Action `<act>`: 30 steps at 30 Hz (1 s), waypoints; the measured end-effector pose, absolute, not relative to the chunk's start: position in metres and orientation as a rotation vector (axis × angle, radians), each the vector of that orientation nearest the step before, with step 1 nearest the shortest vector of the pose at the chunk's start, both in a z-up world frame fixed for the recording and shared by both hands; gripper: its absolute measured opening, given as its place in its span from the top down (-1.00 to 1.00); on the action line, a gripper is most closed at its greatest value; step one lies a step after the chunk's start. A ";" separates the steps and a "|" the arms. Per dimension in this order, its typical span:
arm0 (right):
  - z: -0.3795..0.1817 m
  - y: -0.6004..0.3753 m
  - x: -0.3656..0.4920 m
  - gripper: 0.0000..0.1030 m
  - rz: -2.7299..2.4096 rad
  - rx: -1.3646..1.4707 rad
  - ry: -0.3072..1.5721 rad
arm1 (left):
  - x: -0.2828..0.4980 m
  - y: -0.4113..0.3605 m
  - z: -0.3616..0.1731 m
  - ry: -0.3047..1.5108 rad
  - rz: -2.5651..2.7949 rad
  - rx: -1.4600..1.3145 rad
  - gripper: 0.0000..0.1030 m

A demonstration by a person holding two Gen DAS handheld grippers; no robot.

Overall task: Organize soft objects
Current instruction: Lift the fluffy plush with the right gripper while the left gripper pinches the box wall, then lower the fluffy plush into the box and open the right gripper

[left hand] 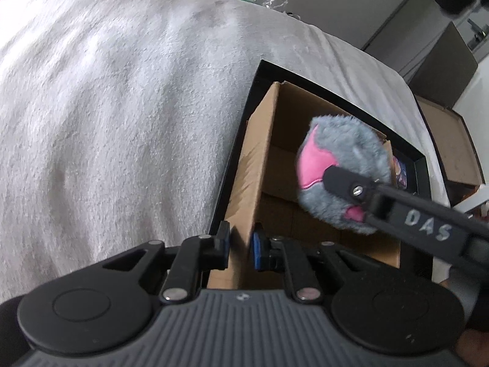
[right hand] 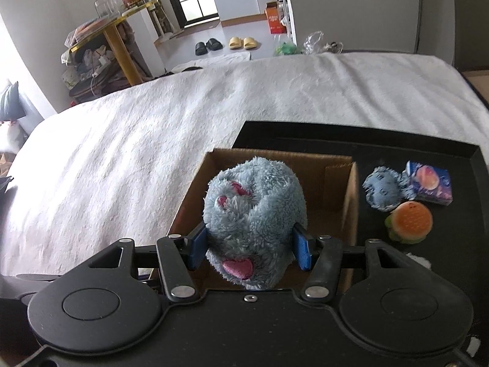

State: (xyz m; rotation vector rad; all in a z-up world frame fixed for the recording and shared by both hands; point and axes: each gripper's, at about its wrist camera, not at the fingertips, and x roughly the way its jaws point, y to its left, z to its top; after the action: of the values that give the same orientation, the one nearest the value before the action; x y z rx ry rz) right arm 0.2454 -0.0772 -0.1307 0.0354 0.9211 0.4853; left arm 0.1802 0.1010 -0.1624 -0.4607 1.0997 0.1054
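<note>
Right gripper [right hand: 250, 246] squeezes the soft, light plush toy [right hand: 255, 211] above the cardboard box [right hand: 348, 202]; left gripper [left hand: 240, 246] pinches the box's wall.

fuzzy plush toy [right hand: 255, 211], matt cardboard box [right hand: 336, 180]

The letters "DAS" stand in pale, hand-drawn strokes on the black arm of the right gripper [left hand: 351, 202], seen from the left wrist camera. The printing on the small packet [right hand: 429, 185] and on the orange carton [right hand: 273, 18] on the floor is too blurred to read.
</note>
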 end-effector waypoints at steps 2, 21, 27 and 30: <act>-0.135 -0.074 0.247 -0.07 0.486 0.038 0.938 | 0.180 0.103 -0.163 1.102 0.115 -0.485 0.73; -0.155 -0.059 0.257 -0.20 0.528 0.076 0.976 | 0.181 0.114 -0.167 1.125 0.142 -0.582 0.71; -0.160 -0.067 0.257 -0.20 0.530 0.110 1.014 | 0.183 0.110 -0.166 1.126 0.149 -0.562 0.71; -0.160 -0.070 0.255 -0.20 0.540 0.123 1.015 | 0.183 0.107 -0.165 1.128 0.152 -0.548 0.71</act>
State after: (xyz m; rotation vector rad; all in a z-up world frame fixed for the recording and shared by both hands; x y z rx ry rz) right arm 0.2546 -0.0701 -0.1602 0.1230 1.0155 0.5398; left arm 0.1829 0.1071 -0.1645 -0.5485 1.1277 0.1522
